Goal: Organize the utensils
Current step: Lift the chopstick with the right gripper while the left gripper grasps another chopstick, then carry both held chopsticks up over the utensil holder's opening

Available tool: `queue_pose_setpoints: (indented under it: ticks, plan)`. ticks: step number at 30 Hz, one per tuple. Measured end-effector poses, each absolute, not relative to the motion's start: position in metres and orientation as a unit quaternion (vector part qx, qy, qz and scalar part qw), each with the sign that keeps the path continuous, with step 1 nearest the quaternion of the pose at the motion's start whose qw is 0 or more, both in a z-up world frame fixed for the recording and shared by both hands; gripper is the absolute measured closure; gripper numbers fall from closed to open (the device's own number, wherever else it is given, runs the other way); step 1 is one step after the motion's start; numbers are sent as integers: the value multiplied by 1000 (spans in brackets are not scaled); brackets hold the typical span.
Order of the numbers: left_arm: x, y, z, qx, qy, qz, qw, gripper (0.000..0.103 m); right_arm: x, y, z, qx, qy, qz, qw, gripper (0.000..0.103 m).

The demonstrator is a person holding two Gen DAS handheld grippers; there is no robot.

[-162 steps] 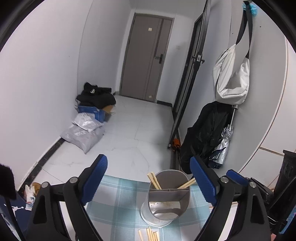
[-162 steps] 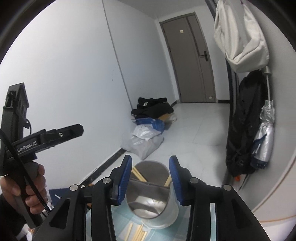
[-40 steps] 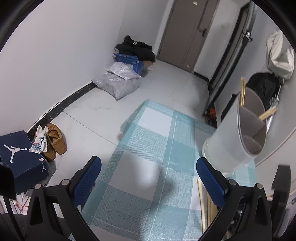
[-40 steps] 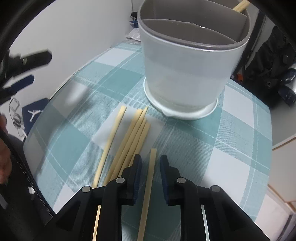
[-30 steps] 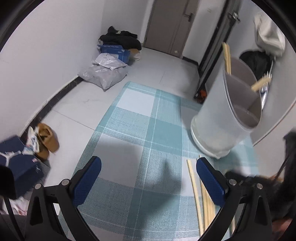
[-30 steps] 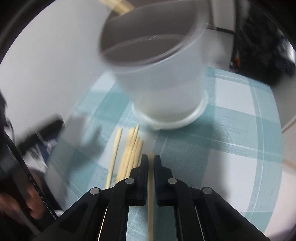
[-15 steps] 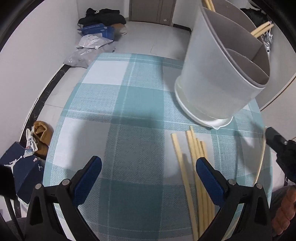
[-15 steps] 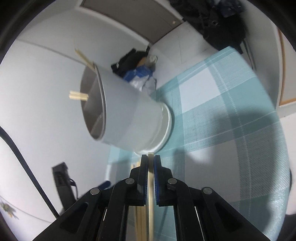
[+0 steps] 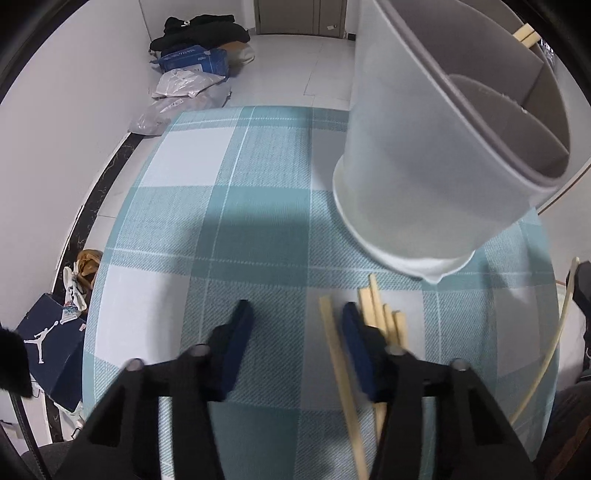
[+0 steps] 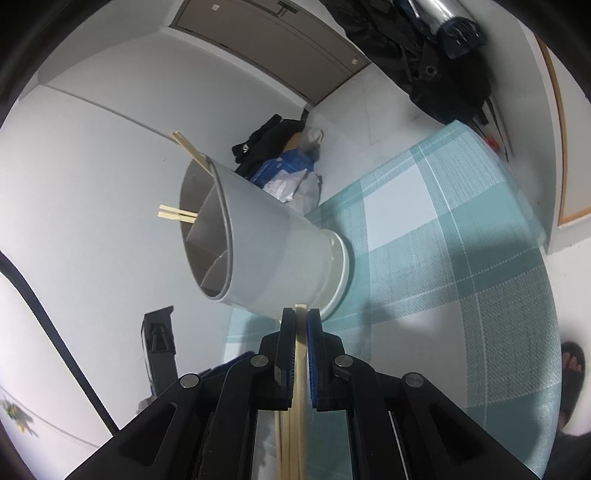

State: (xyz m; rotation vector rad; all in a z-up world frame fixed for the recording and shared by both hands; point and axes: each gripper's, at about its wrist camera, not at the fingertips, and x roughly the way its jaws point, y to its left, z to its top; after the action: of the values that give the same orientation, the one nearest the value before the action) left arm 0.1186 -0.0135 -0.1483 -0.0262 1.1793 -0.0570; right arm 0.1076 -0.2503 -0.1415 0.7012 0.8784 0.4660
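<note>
A grey divided utensil holder (image 9: 443, 155) stands on the teal checked tablecloth (image 9: 221, 229), with chopsticks (image 10: 177, 214) sticking out of it. Several loose wooden chopsticks (image 9: 380, 317) lie in front of the holder. My left gripper (image 9: 295, 325) is open and low over the cloth; its jaws straddle the leftmost loose chopstick (image 9: 334, 350). My right gripper (image 10: 301, 328) is shut on one chopstick (image 10: 300, 354), lifted and rolled sideways just in front of the holder's base (image 10: 332, 269). That held chopstick also shows at the right edge of the left wrist view (image 9: 550, 350).
The table is small and round, with its edge close on all sides. Beyond it the floor holds a blue shoebox (image 9: 48, 343), shoes (image 9: 83, 273), plastic bags (image 9: 184, 92) and dark clothes (image 9: 203, 26). A black bag (image 10: 436, 74) hangs by the door.
My left gripper has dropped to the cloth and narrowed around the leftmost chopstick. My right gripper closed on one chopstick, lifted it and rolled sideways.
</note>
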Motion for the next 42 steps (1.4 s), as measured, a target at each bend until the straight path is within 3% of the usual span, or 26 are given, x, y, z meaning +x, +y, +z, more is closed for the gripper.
queue_pose_setpoints:
  ticks: [2,5,25,42]
  plan:
    - [120,-15,-148,-20,556,-26,830,90,107,-249,-139,322,411,220,824,98]
    - [123,-15,-148,-41,557,-22,829,99,106,-247,-135,308,407,220,832,98]
    - [59,0,-41,-99,356,-77,926,100,57,-210,-84,151,303,237,910,98]
    - [39,0,-22,-96,333,-106,932,100,37,-188,-61,90,281,221,930,98]
